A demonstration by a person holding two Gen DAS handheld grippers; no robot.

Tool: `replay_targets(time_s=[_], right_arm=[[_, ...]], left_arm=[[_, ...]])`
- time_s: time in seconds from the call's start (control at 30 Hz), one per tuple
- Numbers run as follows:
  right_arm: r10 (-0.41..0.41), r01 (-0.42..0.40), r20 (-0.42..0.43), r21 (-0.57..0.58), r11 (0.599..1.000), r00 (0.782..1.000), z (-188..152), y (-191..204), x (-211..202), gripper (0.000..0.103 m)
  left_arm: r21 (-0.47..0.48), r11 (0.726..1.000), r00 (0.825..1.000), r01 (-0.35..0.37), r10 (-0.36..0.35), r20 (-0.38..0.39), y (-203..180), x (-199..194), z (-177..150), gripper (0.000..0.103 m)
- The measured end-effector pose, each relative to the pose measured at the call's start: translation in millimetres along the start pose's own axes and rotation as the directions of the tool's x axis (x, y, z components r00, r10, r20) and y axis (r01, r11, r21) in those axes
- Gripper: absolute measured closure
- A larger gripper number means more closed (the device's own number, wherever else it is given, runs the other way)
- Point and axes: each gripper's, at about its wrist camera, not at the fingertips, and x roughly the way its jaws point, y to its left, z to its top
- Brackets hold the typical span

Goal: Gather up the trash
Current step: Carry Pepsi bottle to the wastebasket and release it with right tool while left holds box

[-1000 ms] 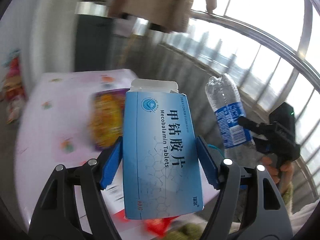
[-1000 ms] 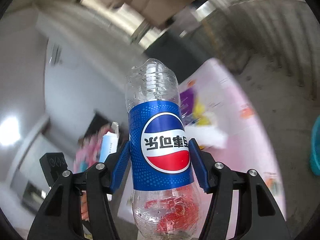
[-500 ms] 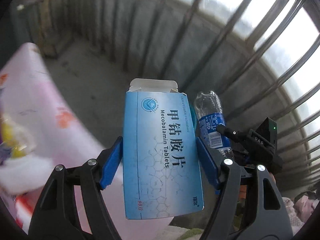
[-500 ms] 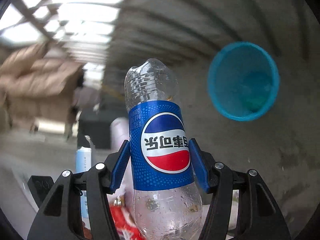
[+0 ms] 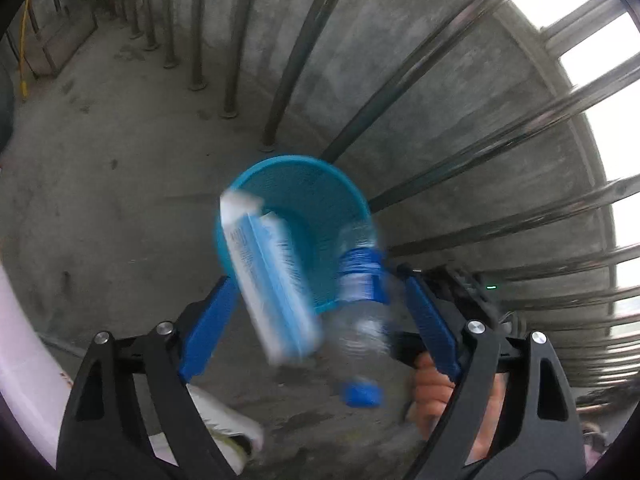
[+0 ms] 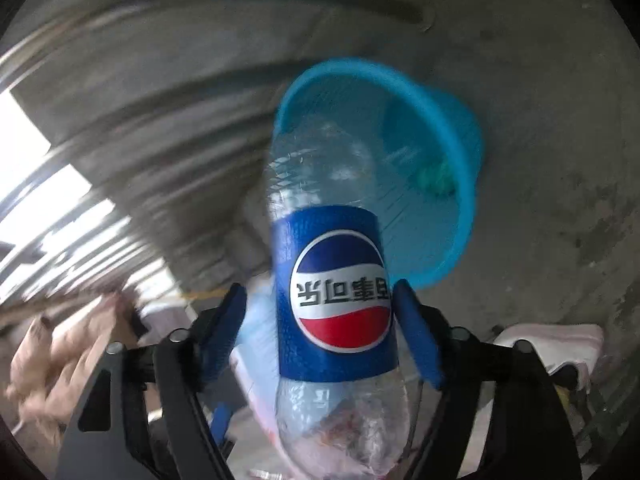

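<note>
A round blue bin [image 5: 316, 196] stands on the concrete floor below both grippers. My left gripper [image 5: 316, 280] points down at it and its jaws are opening. The blue tablet box [image 5: 272, 288] is blurred and tilted between them, loose from the right pad. My right gripper [image 6: 320, 290] is over the bin [image 6: 460, 128] too, jaws opening. The clear Pepsi bottle [image 6: 336, 300] sits between its pads with a gap on the left side. In the left wrist view the bottle [image 5: 360, 312] shows blurred, blue cap nearest the camera.
Metal railing bars [image 5: 400, 80] on a concrete kerb curve behind the bin. A pink cloth edge [image 5: 16, 340] is at the left. A white shoe [image 5: 224, 428] is on the floor below. A hand [image 5: 432, 392] holds the right gripper. Something green [image 6: 436, 176] lies in the bin.
Both grippers have swung away from the table and down over the blue bin. Their jaws have widened. The tablet box has tipped out of the left grip, and the bottle stands loose.
</note>
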Motion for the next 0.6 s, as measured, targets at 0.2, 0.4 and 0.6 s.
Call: replay_targets(time_s=[0.2, 0.4, 0.6], right_arm=[[0.049, -0.049, 0.005, -0.013, 0.999, 0.999, -5.8, -10.9, -4.3, 0.028], [0.099, -0.1, -0.013, -0.089, 0.991, 0.995, -24.5, -7.9, -25.6, 0.028], [0.172, -0.205, -0.137, -0.275, 0.939, 0.975, -83.6, 36.8, -30.2, 0.028]], left_arm=[[0.034, 0.999, 0.997, 0.02, -0.022, 0.071, 4.6, -41.4, -19.0, 0.021], [0.056, 0.998, 0.977, 0.03, -0.041, 0.21, 25.2, -131.3, -39.5, 0.021], [0.054, 0.999, 0.921, 0.005, -0.026, 0.39, 64.8, -262.3, -110.4, 0.021]])
